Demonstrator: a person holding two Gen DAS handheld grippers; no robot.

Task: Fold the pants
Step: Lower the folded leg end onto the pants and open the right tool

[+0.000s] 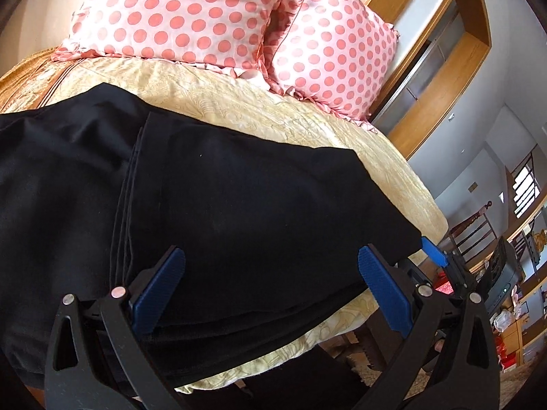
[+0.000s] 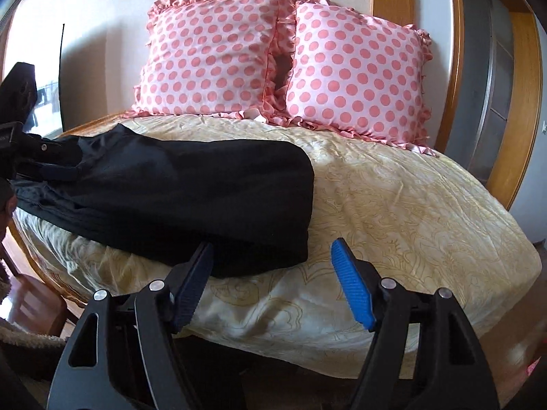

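Note:
The black pants (image 1: 239, 198) lie folded in layers on the bed's cream bedspread (image 1: 307, 116), near its front edge. My left gripper (image 1: 270, 263) is open and empty, its blue pads either side of the fold's near edge. In the right wrist view the pants (image 2: 191, 198) lie at left-centre. My right gripper (image 2: 273, 256) is open and empty, just in front of the pants' right end. The right gripper's blue fingertip (image 1: 434, 251) shows at the pants' right corner in the left wrist view. The left gripper (image 2: 44, 167) shows dimly at the pants' far left end.
Two pink polka-dot pillows (image 2: 212, 58) (image 2: 355, 78) lean against the wall at the head of the bed. A wooden frame (image 2: 461, 68) runs along the right. Bare bedspread (image 2: 410, 205) lies to the right of the pants. A chair (image 1: 471, 235) stands beyond the bed.

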